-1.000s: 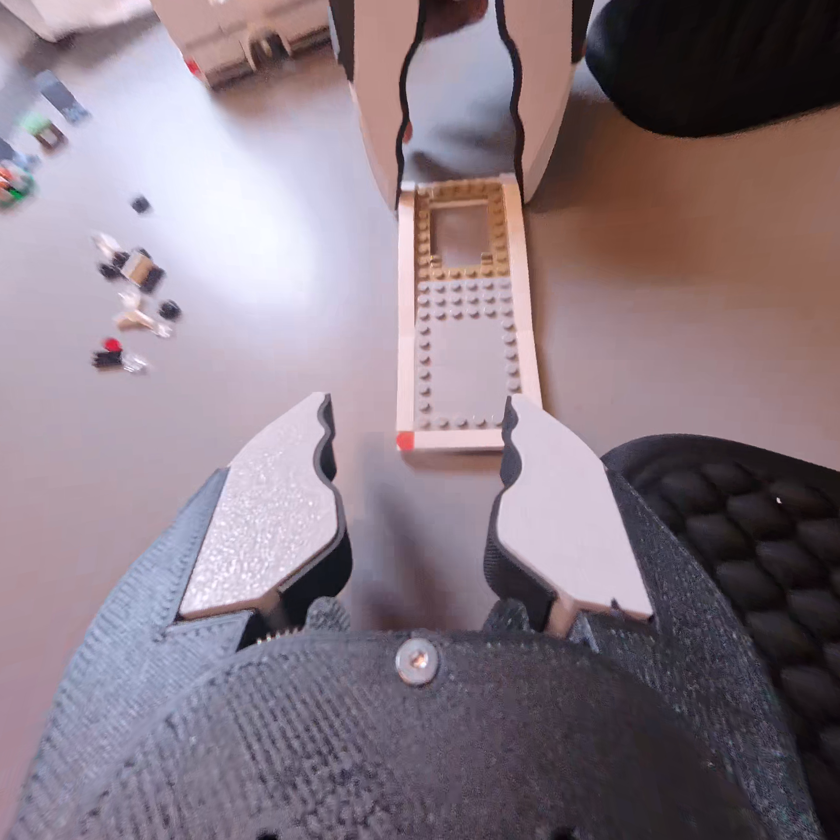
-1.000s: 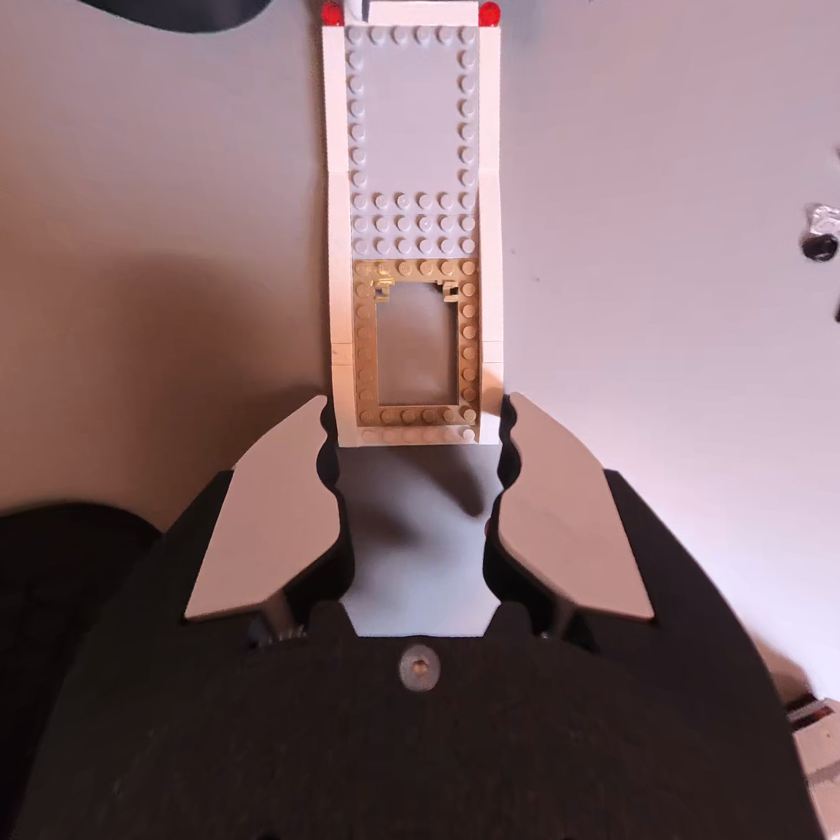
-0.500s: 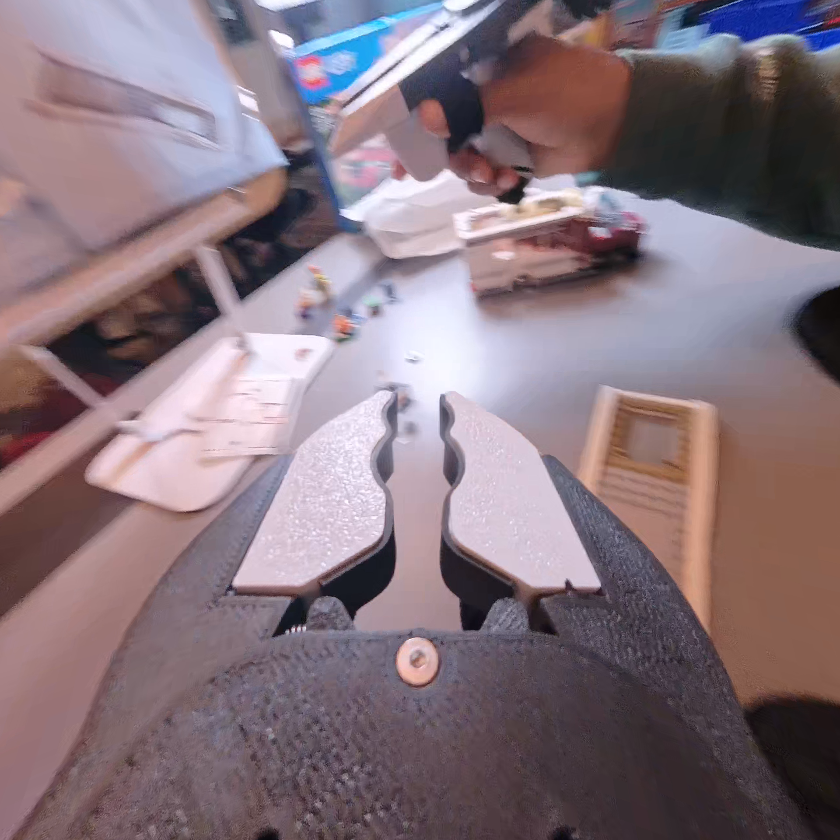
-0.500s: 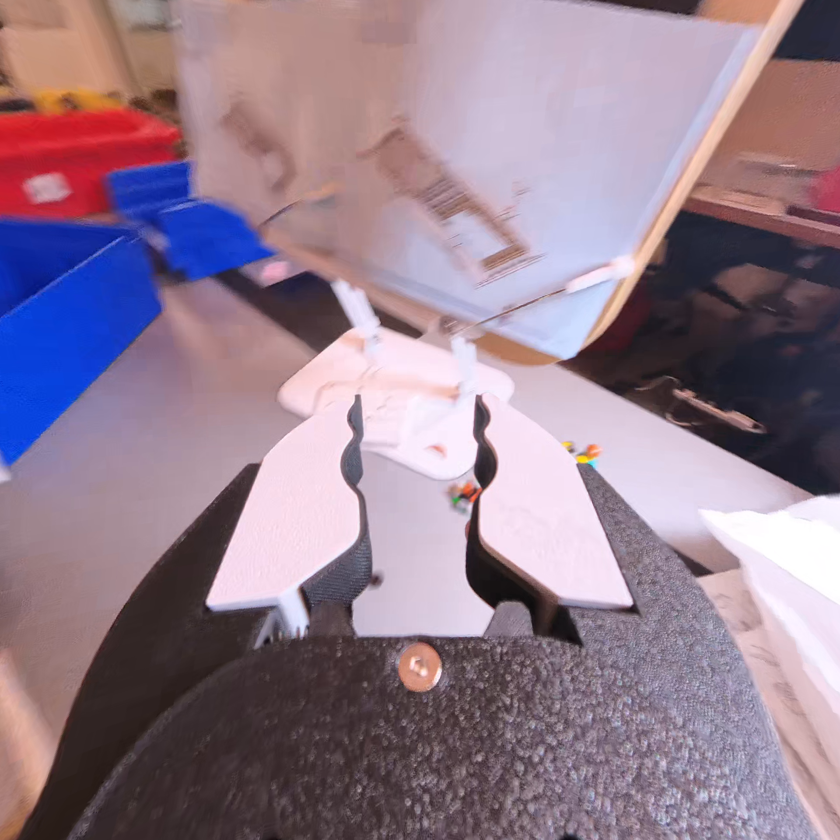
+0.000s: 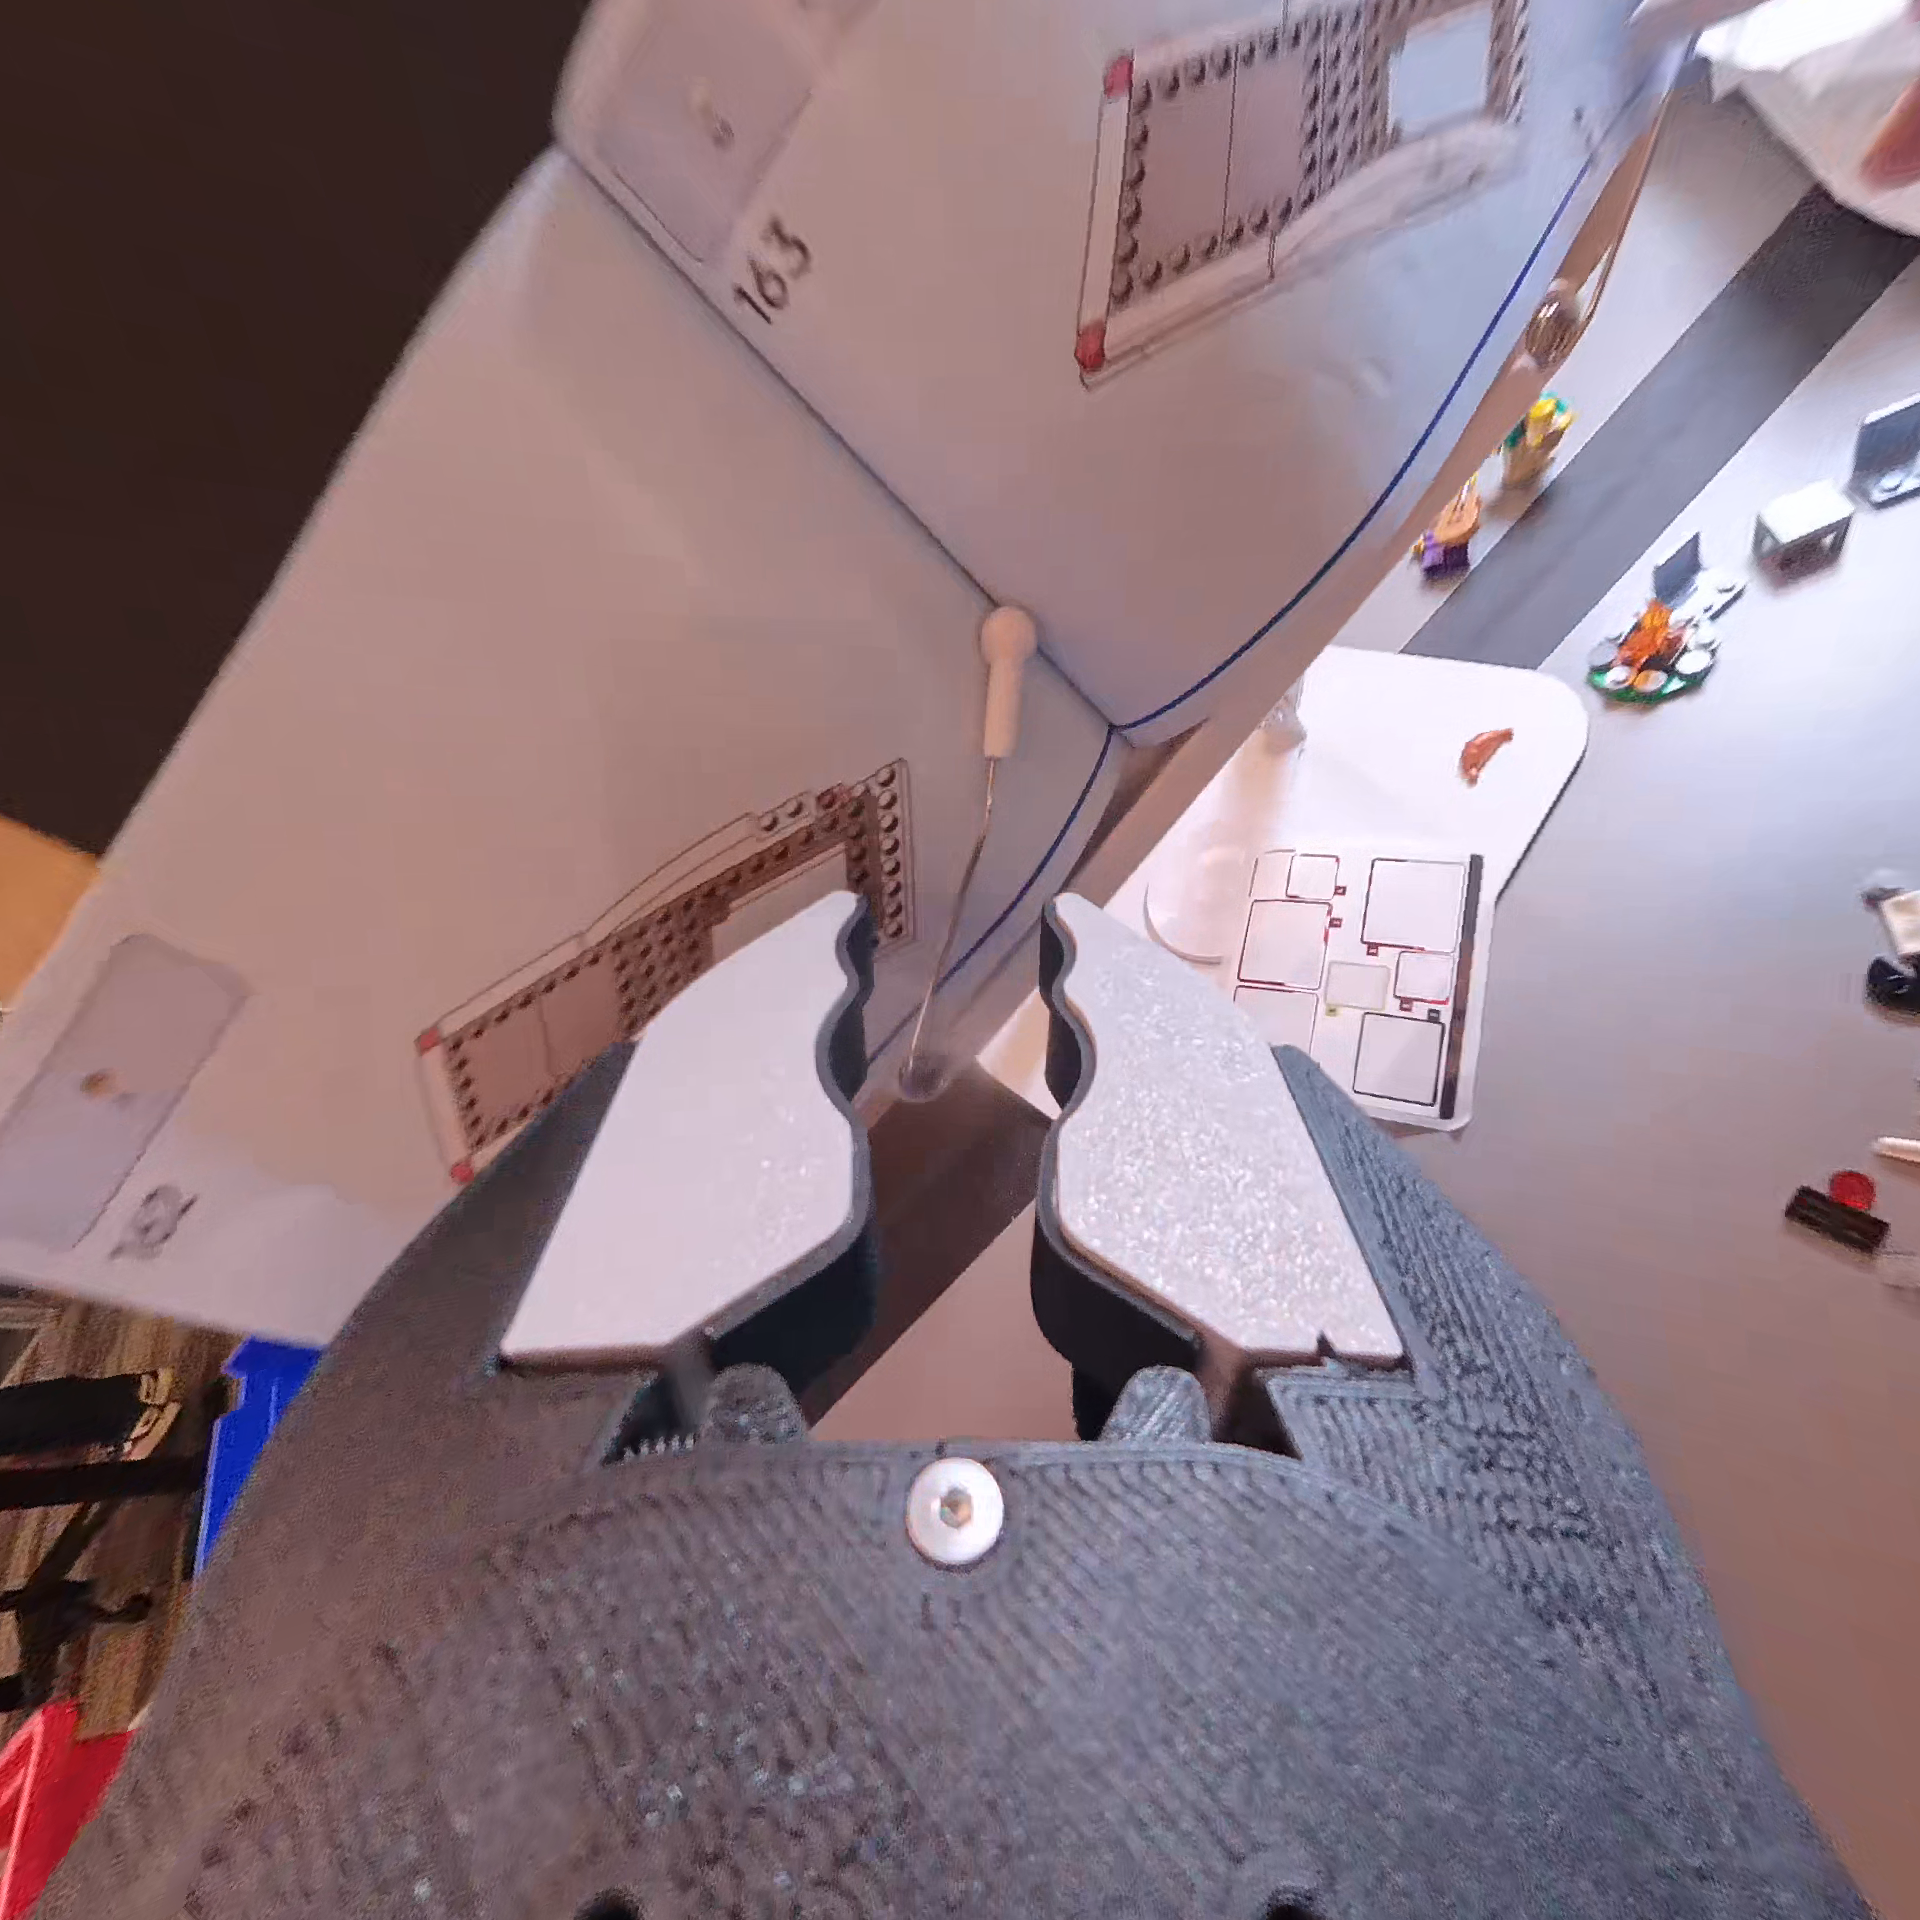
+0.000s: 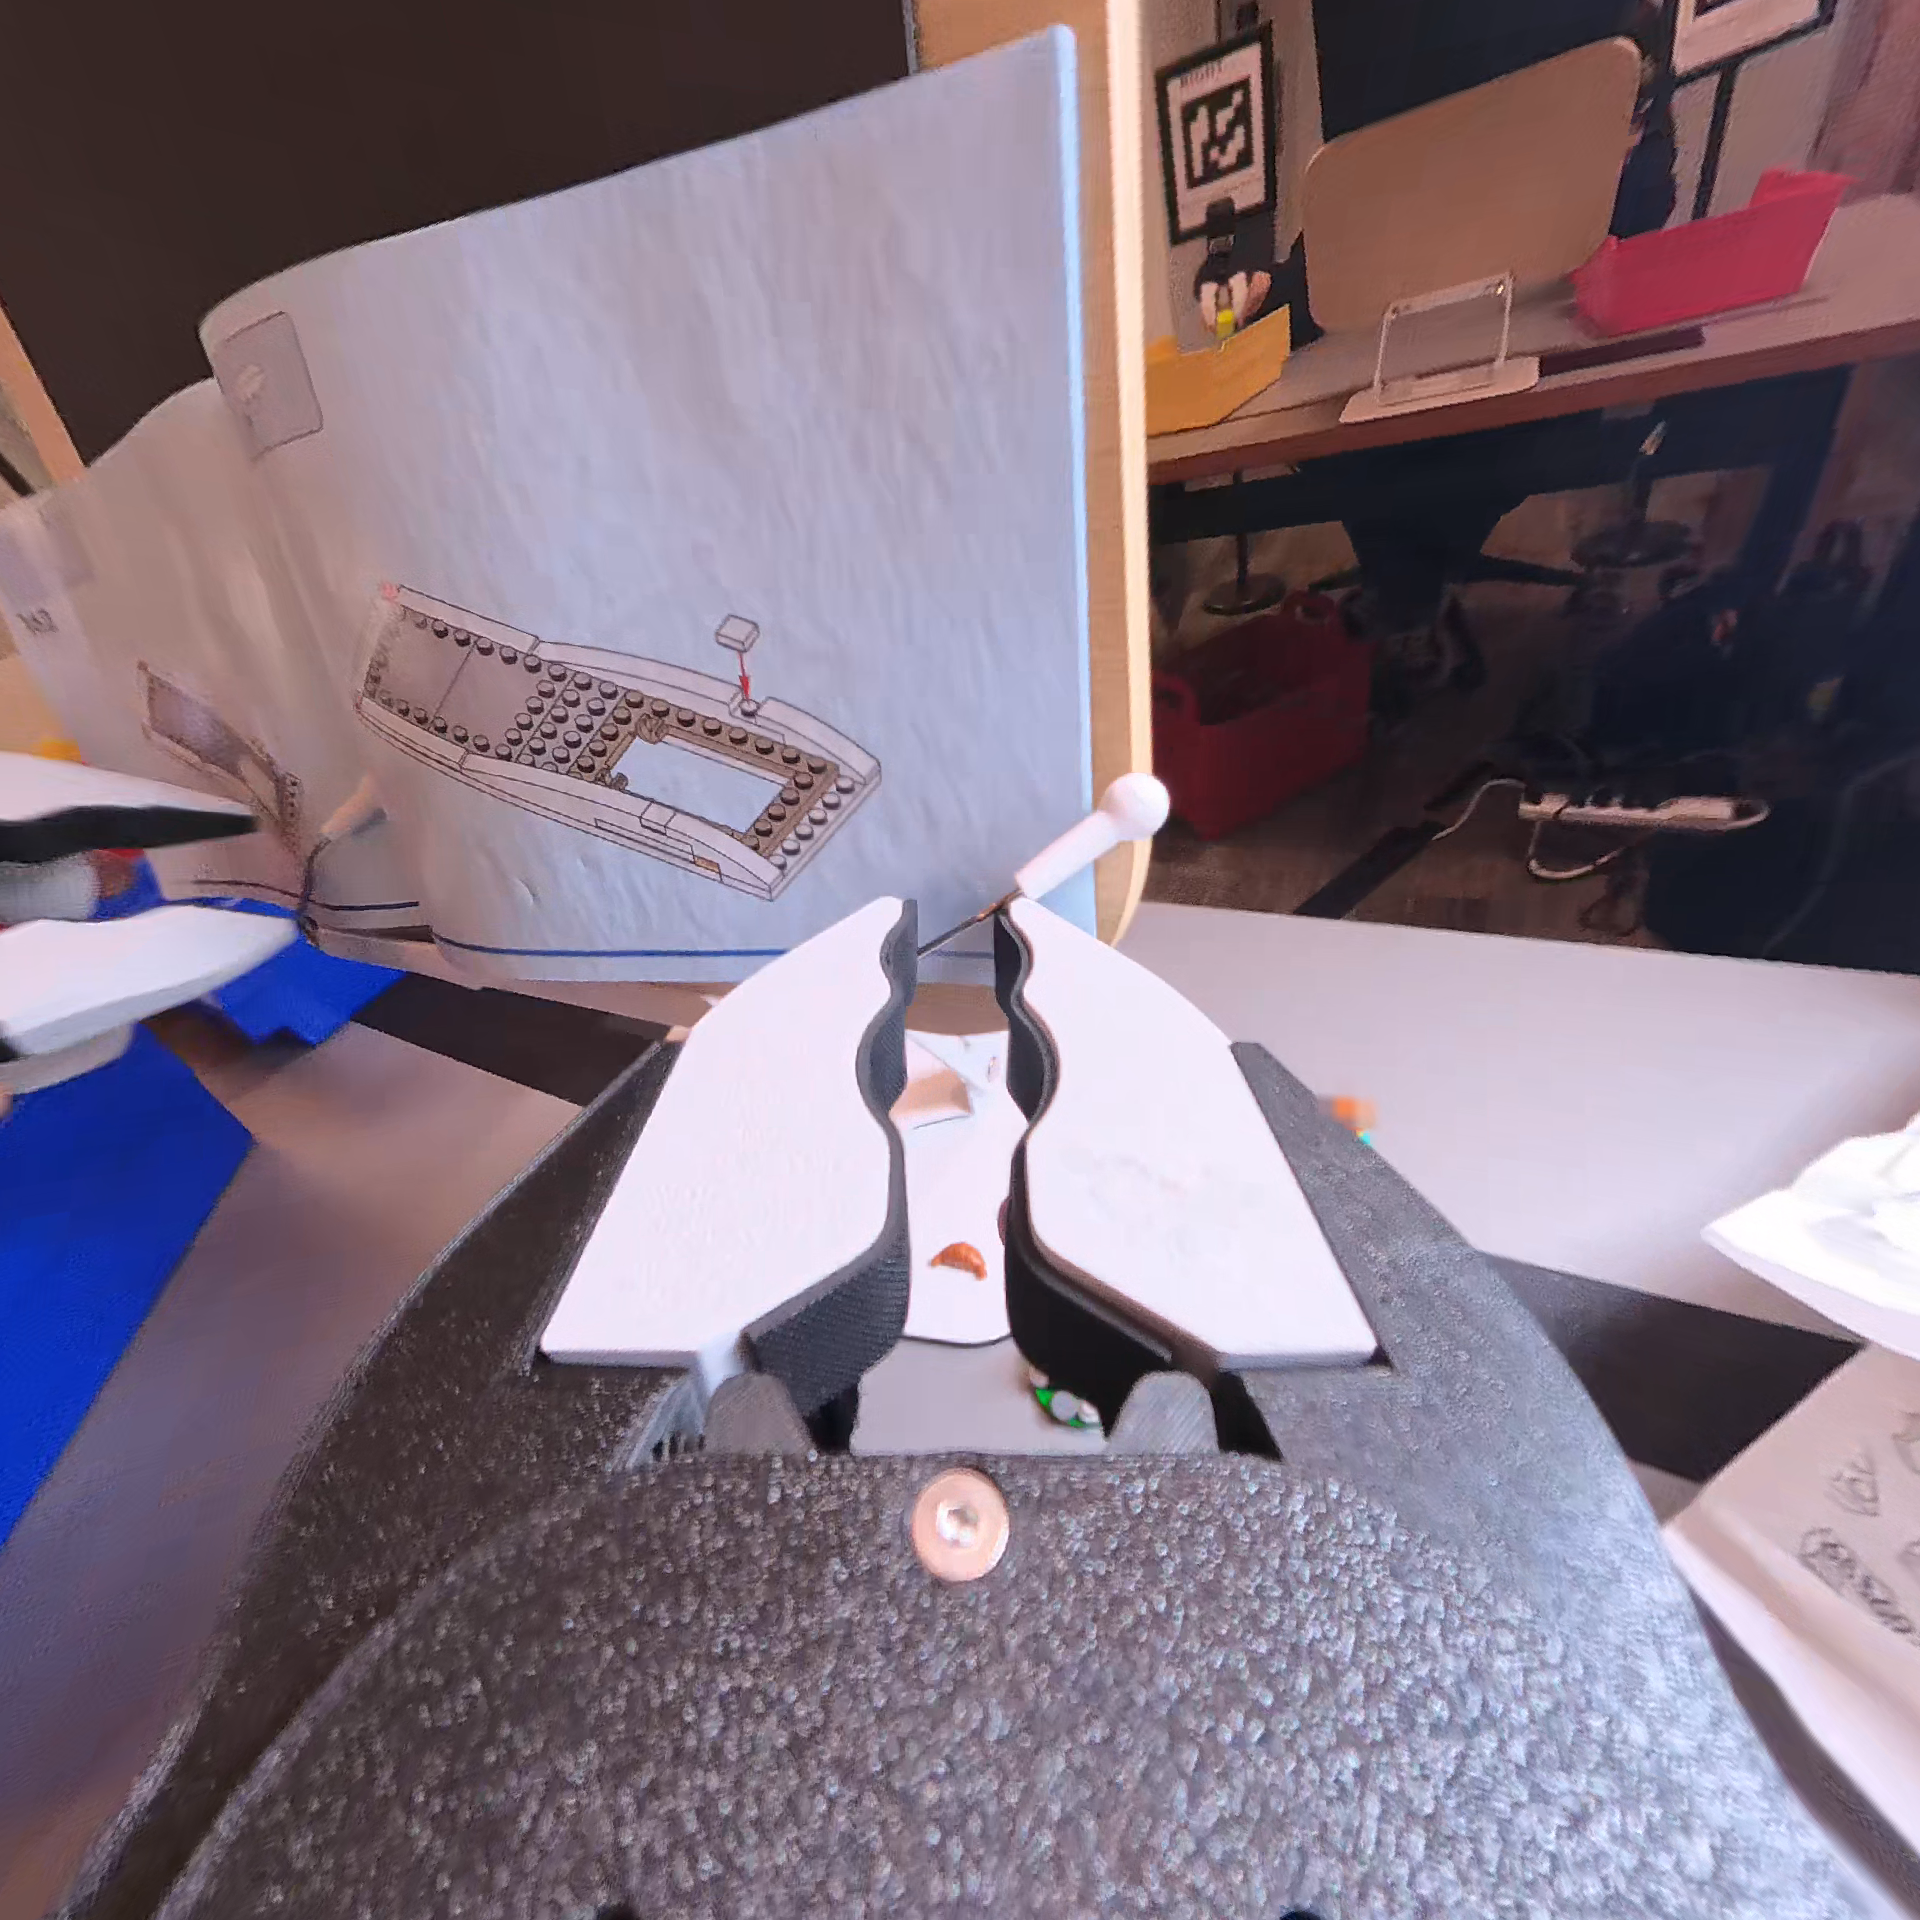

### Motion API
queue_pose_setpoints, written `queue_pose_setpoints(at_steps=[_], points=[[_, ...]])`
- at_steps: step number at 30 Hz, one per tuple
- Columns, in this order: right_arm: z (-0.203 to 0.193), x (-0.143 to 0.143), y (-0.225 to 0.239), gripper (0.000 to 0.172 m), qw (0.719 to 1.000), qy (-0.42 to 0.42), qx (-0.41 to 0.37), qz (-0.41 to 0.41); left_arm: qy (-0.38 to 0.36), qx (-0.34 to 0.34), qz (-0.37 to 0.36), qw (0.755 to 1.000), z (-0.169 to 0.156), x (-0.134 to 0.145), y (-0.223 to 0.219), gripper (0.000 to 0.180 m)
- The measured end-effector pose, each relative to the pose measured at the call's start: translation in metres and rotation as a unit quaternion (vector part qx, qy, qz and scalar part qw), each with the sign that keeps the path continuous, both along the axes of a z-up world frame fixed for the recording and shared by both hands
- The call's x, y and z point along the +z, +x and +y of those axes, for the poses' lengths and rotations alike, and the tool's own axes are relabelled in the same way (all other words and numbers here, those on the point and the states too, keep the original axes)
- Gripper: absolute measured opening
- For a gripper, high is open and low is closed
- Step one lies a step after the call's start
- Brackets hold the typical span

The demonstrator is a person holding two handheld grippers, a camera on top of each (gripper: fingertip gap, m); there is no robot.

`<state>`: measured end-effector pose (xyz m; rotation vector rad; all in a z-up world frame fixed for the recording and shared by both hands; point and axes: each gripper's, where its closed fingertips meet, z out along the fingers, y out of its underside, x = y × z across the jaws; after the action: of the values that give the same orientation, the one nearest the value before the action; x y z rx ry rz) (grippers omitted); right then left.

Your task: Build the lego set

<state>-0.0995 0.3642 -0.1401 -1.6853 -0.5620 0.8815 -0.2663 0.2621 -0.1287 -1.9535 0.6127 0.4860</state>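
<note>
Left gripper (image 5: 951,971): my jaws stand apart with nothing pressed between them. Through the gap I see the thin wire of a page-holder arm (image 5: 1003,675) with a white tip, lying against the open instruction booklet (image 5: 582,644). The wire does not touch either pad.

Right gripper (image 6: 954,920): my fingers are nearly together, a narrow slot left between them. A second page-holder arm (image 6: 1091,836), a thin dark wire with a white ball end, crosses just at my fingertips. Whether the pads press on the wire I cannot tell.

Booklet: stands open on a wooden book stand (image 6: 1127,468), pages tilted, showing drawings of a studded brick plate. In the right wrist view the left gripper (image 6: 135,904) is at the booklet's far left edge, near the other wire arm.

Stand base (image 5: 1455,748): white, flat on the table, carries a sheet with printed squares and a small brown piece (image 5: 1486,750).

Table (image 5: 1662,1039): grey-brown; small loose brick parts are scattered at the right of the left wrist view, among them a round green piece (image 5: 1652,665) and a red stud (image 5: 1849,1190).

Background: a red bin (image 6: 1704,260) on a far desk; a blue bin (image 6: 94,1164) is at my left.
</note>
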Motion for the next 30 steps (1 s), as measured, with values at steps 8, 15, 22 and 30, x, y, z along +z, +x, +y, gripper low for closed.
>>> queue_pose_setpoints(at_steps=[8, 15, 22, 30], points=[[-0.010, 0.002, 0.031, 0.047, 1.000, -0.012, -0.022, 0.016, -0.002, 0.014, 0.012, 1.000, 0.017, -0.013, -0.009, 0.003], [-0.081, 0.033, -0.051, 0.039, 0.954, 0.253, 0.045, -0.155, 0.043, 0.036, -0.171, 0.984, 0.014, -0.007, -0.011, 0.005], [-0.023, 0.011, -0.064, 0.034, 0.936, 0.246, -0.016, -0.250, 0.071, 0.107, -0.344, 0.930, -0.010, -0.009, -0.062, 0.008], [0.007, 0.034, -0.045, 0.028, 0.927, 0.272, -0.054, -0.251, 0.091, 0.114, -0.676, 0.722, -0.022, -0.025, -0.058, 0.007]])
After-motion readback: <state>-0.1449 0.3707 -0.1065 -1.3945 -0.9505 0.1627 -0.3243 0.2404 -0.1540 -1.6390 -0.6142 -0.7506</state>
